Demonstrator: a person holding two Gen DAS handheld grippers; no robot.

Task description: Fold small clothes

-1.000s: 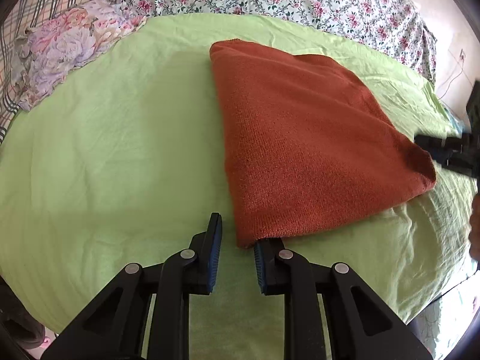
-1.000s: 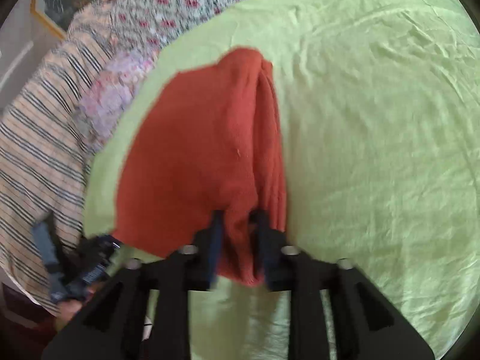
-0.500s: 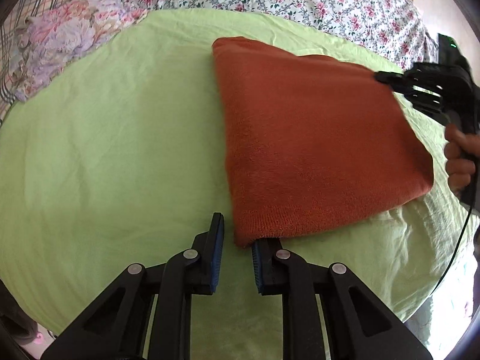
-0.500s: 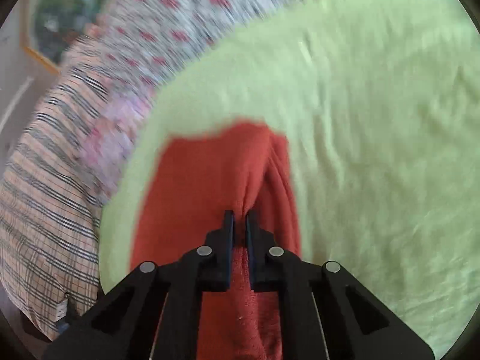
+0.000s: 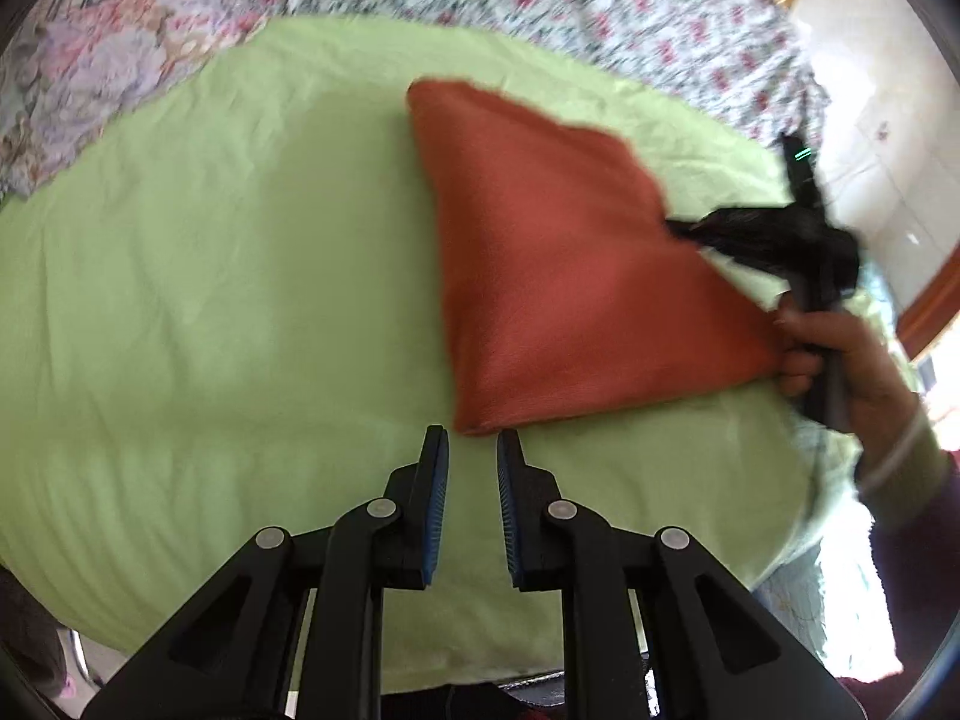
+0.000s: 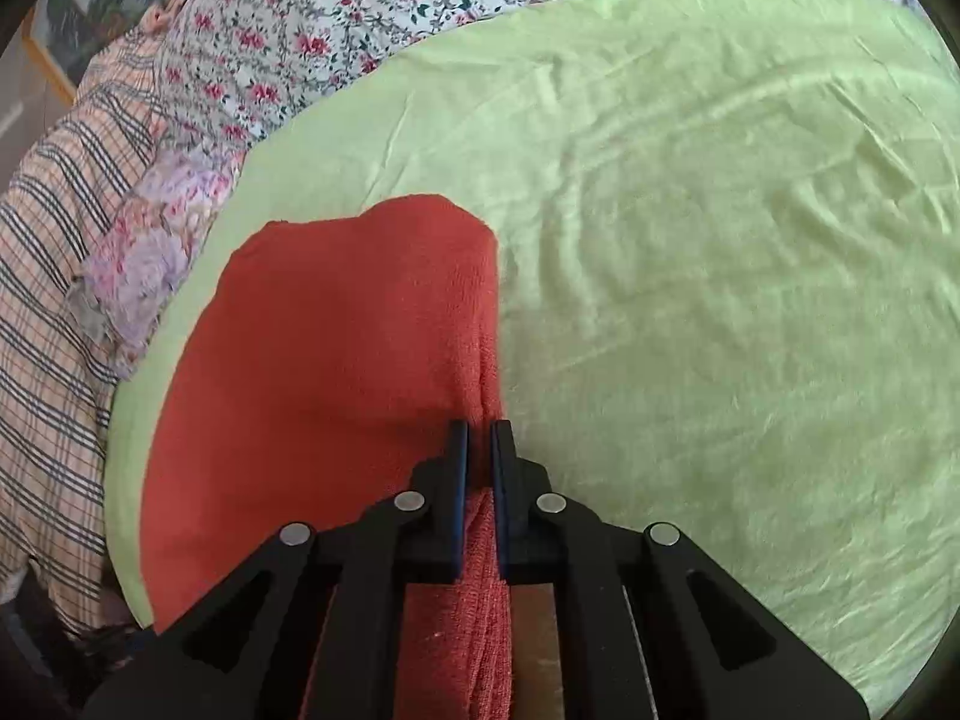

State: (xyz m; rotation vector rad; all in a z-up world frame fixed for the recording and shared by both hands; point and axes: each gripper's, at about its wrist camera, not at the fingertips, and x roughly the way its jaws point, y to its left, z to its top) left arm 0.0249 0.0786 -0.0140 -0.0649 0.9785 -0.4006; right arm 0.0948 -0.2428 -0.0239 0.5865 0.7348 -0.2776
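A rust-orange knitted garment (image 5: 558, 264) lies folded on a light green sheet (image 5: 228, 276). My left gripper (image 5: 471, 450) is open and empty, its fingertips just short of the garment's near corner. My right gripper (image 6: 479, 438) is shut on the garment's edge (image 6: 480, 528), a bunched fold running between its fingers. In the left wrist view the right gripper (image 5: 774, 240) appears blurred at the garment's right side, lifting that edge off the sheet. The garment (image 6: 336, 360) spreads ahead and to the left in the right wrist view.
A floral quilt (image 6: 336, 18) lies beyond the green sheet. A striped plaid blanket (image 6: 54, 276) and a purple floral pillow (image 6: 150, 258) lie at the left. The person's hand (image 5: 840, 354) holds the right gripper. A wall and wooden frame (image 5: 936, 300) stand at the right.
My right gripper has closed on the garment's edge and lifted it up and inward, so the garment's right side now folds into a triangle. My left gripper has backed slightly off the near corner.
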